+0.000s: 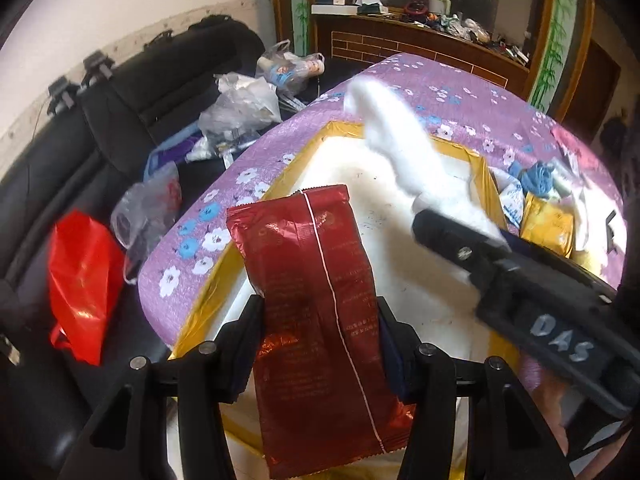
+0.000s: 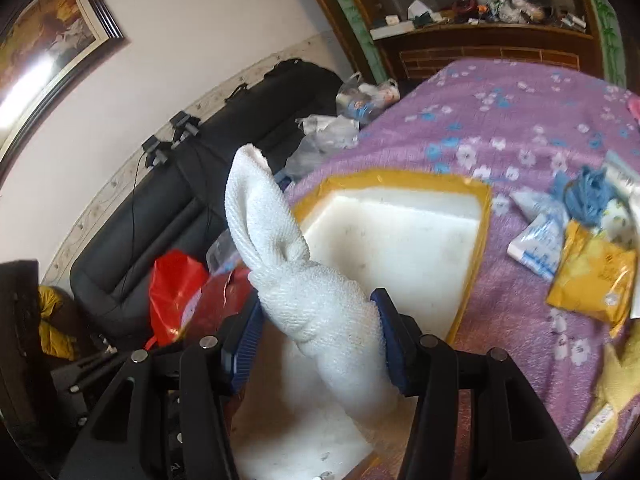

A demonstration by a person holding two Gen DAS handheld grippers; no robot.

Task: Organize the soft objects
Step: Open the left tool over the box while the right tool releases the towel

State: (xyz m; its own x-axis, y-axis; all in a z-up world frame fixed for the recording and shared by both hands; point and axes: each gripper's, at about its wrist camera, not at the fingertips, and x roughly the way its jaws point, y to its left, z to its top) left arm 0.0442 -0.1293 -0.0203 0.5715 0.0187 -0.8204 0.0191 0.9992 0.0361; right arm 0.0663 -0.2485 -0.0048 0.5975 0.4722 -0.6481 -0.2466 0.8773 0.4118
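My left gripper point(image 1: 320, 312) is shut on a dark red foil packet point(image 1: 312, 300), holding it upright over a white foam box with gold tape on its rim point(image 1: 256, 236). My right gripper point(image 2: 320, 320) is shut on a rolled white towel point(image 2: 296, 276) and holds it over the same box point(image 2: 476, 232). In the left wrist view the right gripper point(image 1: 428, 212) comes in from the right with the towel point(image 1: 396, 140) sticking up, blurred. Both hover above the box on the purple flowered cloth point(image 2: 520, 120).
To the box's right lie a yellow packet point(image 2: 592, 284), white-blue sachets point(image 2: 536, 240) and blue yarn point(image 2: 588, 192). A black sofa point(image 1: 60, 168) at left holds a red bag point(image 1: 80, 280) and clear plastic bags point(image 1: 240, 108). A cluttered wooden shelf point(image 1: 420, 24) stands behind.
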